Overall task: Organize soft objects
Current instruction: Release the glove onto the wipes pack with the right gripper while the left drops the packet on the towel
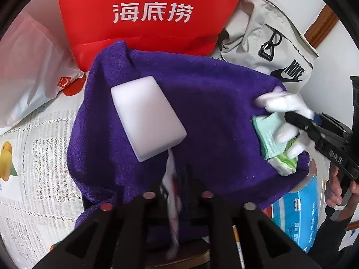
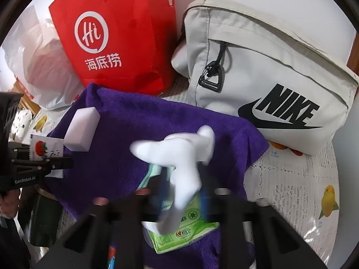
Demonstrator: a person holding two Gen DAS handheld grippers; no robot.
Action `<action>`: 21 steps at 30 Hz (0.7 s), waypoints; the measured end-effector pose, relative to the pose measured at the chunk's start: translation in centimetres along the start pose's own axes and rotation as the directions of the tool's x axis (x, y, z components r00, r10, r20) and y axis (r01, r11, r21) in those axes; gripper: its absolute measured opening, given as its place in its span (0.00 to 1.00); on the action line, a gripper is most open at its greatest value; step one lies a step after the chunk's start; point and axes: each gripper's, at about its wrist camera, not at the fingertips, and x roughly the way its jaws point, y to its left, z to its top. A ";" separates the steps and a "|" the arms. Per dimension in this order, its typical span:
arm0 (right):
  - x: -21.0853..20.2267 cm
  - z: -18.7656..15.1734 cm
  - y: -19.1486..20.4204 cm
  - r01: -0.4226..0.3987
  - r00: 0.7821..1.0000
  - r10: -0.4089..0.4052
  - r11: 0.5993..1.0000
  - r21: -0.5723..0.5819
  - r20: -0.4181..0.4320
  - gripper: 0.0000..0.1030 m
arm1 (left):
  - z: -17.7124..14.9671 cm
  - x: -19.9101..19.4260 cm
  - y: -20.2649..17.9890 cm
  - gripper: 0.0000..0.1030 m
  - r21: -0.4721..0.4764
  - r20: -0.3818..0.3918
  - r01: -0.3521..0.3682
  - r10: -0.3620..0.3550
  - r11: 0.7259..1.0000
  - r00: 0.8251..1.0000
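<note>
Purple towel (image 2: 125, 121) is serving as landmark: a white sponge (image 2: 82, 129) is lying on it, a white glove (image 2: 179, 157) is being gripped above it by the right gripper (image 2: 179, 192), and a white packet (image 1: 172, 192) is being clamped at its near edge by the left gripper (image 1: 177, 199).

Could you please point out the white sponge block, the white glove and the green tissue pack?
white sponge block (image 1: 148, 117), left wrist view, middle of its top face.
white glove (image 2: 179, 152), right wrist view, its palm.
green tissue pack (image 2: 188, 231), right wrist view, its printed front.
</note>
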 end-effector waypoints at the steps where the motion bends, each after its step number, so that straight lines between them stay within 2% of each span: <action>1: -0.1 0.0 0.1 0.010 1.000 -0.010 1.000 -0.006 0.012 0.56 | 0.0 -0.1 0.1 0.22 -0.004 0.007 -0.002 0.002 1.000 1.000; 2: -0.3 0.0 0.2 0.018 1.000 -0.018 1.000 -0.013 0.023 0.58 | 0.1 -0.3 0.1 0.25 -0.002 0.012 -0.006 0.006 1.000 1.000; 4: -0.8 0.0 0.4 0.029 0.999 -0.028 0.999 -0.030 0.034 0.59 | 0.1 -0.5 0.1 0.39 0.004 0.015 -0.018 0.017 1.000 1.000; 7: -1.3 0.0 0.5 0.036 0.999 -0.035 0.999 -0.034 0.038 0.60 | 0.0 -1.4 0.2 0.46 0.005 0.036 -0.043 0.043 0.999 0.998; 16: -4.6 -1.3 -0.5 0.010 0.999 -0.011 1.000 0.020 0.053 0.60 | -1.7 -5.4 0.7 0.47 -0.006 0.109 -0.098 0.098 0.995 0.989; 21: -8.1 -3.4 -0.7 0.003 0.996 -0.008 0.999 0.054 0.083 0.61 | -3.7 -9.1 -0.4 0.47 0.009 0.202 -0.122 0.117 0.993 0.972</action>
